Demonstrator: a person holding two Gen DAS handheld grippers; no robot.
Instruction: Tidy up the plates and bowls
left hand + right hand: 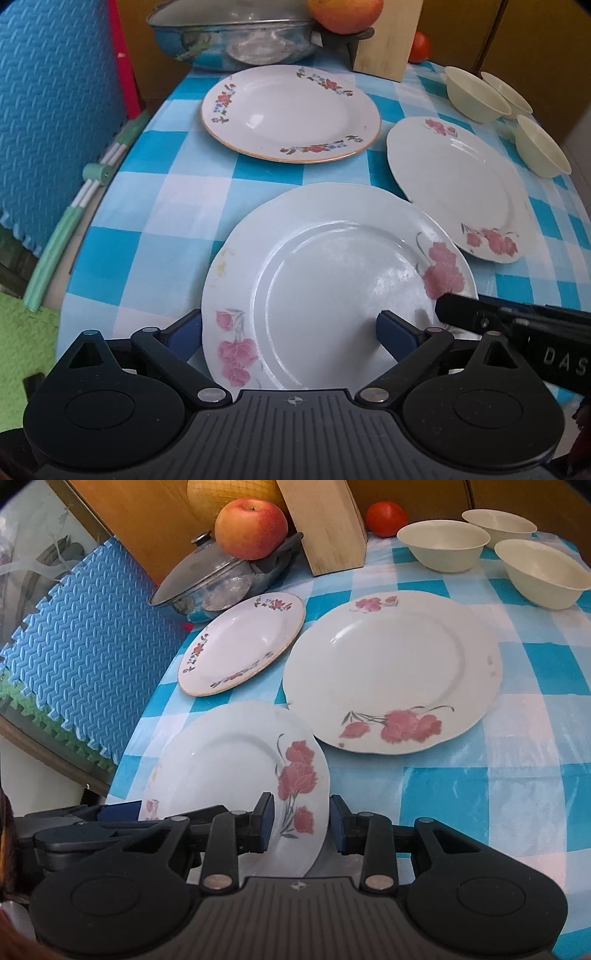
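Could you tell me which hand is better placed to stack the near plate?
Right: the right tool clamps the near plate at its rim, next to the large plate; the left tool only straddles it, wide open.

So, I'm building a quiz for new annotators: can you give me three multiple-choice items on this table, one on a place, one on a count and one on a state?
1. Where is the apple?
A. In a bowl
B. On the lidded pot
C. On a plate

2. How many cream bowls are on the cloth?
A. Two
B. Three
C. Four

3. How does the near plate sit?
A. Flat on the cloth
B. Upside down
C. Tilted, one edge raised

Answers:
1 B: the apple rests on the pot, beside its glass lid.
2 B: three cream bowls stand at the far right corner.
3 C: the near plate slants, with its rim between the fingers of the right gripper and clear of the checked cloth.
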